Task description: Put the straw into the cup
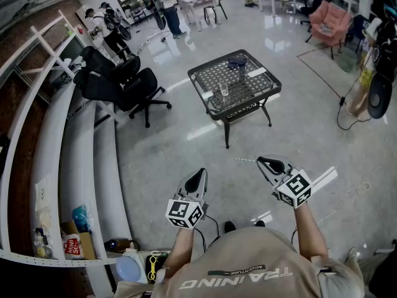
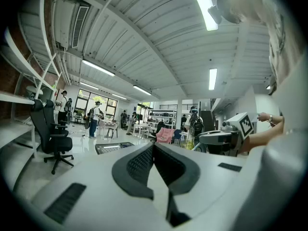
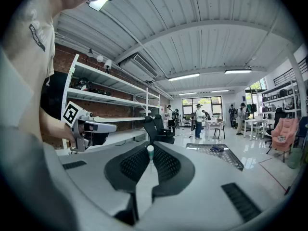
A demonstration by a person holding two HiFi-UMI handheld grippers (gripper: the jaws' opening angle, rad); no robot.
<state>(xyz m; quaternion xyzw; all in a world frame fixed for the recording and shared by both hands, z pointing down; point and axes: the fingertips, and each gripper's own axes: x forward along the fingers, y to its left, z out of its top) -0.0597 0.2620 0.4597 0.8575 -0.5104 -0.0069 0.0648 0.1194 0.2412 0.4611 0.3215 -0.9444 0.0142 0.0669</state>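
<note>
A clear glass cup (image 1: 224, 89) stands upright on a low black mesh table (image 1: 214, 74) across the floor, well ahead of both grippers. My right gripper (image 1: 270, 164) is shut on a thin pale straw (image 1: 246, 160) that pokes out to the left of its tip. In the right gripper view the straw's round end (image 3: 150, 149) shows between the pads, and the right gripper (image 3: 150, 154) points level toward the table (image 3: 231, 159). My left gripper (image 1: 197, 180) is held beside it, shut with nothing in it. In its own view the left gripper (image 2: 154, 147) has its pads together.
Black office chairs (image 1: 127, 85) stand left of the table. White curved shelving (image 1: 68, 160) runs along the left wall. A dark object (image 1: 237, 63) and white strips lie on the table. People stand at the far end of the room (image 1: 166, 5). A pink armchair (image 1: 327, 21) sits far right.
</note>
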